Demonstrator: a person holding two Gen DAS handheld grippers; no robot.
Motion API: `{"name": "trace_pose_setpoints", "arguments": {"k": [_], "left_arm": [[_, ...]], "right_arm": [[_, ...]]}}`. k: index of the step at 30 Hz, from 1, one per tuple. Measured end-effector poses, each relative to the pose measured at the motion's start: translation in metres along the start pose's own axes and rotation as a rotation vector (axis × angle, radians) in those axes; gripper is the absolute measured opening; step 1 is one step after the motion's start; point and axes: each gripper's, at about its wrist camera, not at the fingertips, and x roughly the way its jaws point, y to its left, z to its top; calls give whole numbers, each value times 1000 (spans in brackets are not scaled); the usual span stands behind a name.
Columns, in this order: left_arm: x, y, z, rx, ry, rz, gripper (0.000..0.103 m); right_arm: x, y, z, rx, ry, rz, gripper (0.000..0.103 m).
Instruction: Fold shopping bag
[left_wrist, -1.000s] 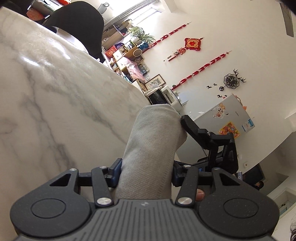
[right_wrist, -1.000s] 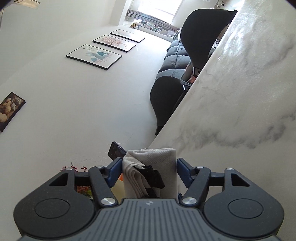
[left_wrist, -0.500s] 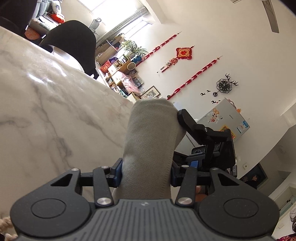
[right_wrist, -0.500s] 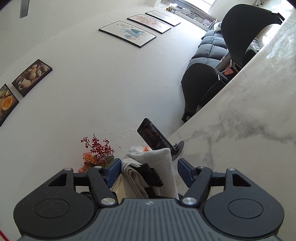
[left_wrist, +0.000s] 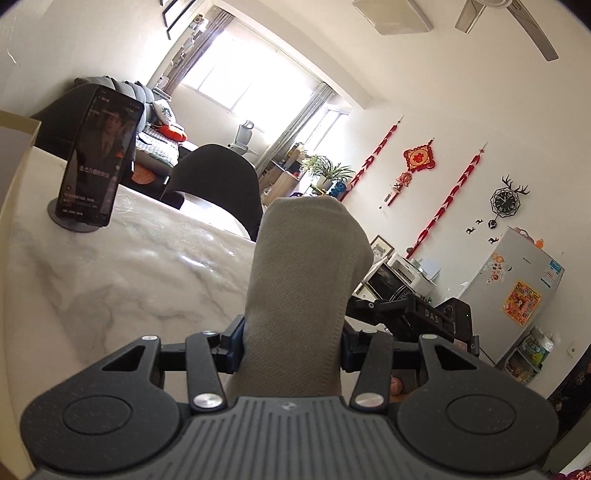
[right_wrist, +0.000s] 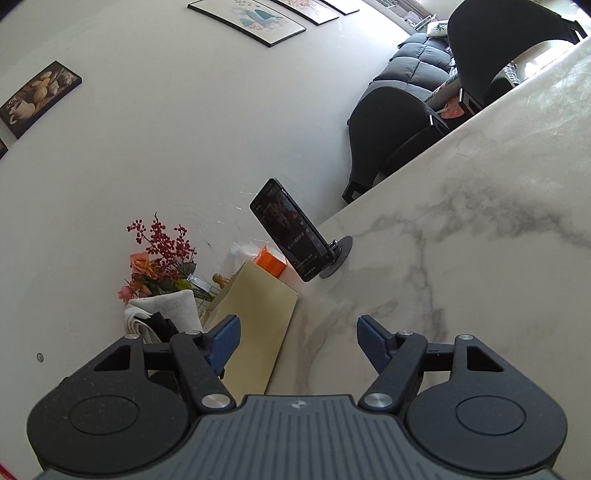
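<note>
Both tongs hang above the marble table (right_wrist: 480, 258). Left tongs (left_wrist: 291, 345) are clamped on the folded grey shopping bag (left_wrist: 301, 280), which sticks up between their pads. Right tongs (right_wrist: 297, 338) stand apart with nothing between them, jaws easing inward; the bag (right_wrist: 166, 308) sits just outside their left finger.

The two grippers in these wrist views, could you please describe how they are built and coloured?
Both look alike. The left gripper and the right gripper each have a ribbed grey body with a small logo, flanked by two round black speckled housings. Black linkage arms with silver screws carry fingers faced with ridged blue pads. In the left view the right gripper's side shows white lettering. No cables, sleeves or clothing show.
</note>
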Motion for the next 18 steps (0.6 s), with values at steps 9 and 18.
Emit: {"name": "trace_pose_setpoints", "arguments": {"k": [9,18], "left_arm": [[-38,0,-5,40,-41,54,48],[-24,-7,-22,80,-21,48,48]], "right_arm": [[36,11,-10,-27,76,-30,70],[37,5,-7,-28,84,-88,70]]}}
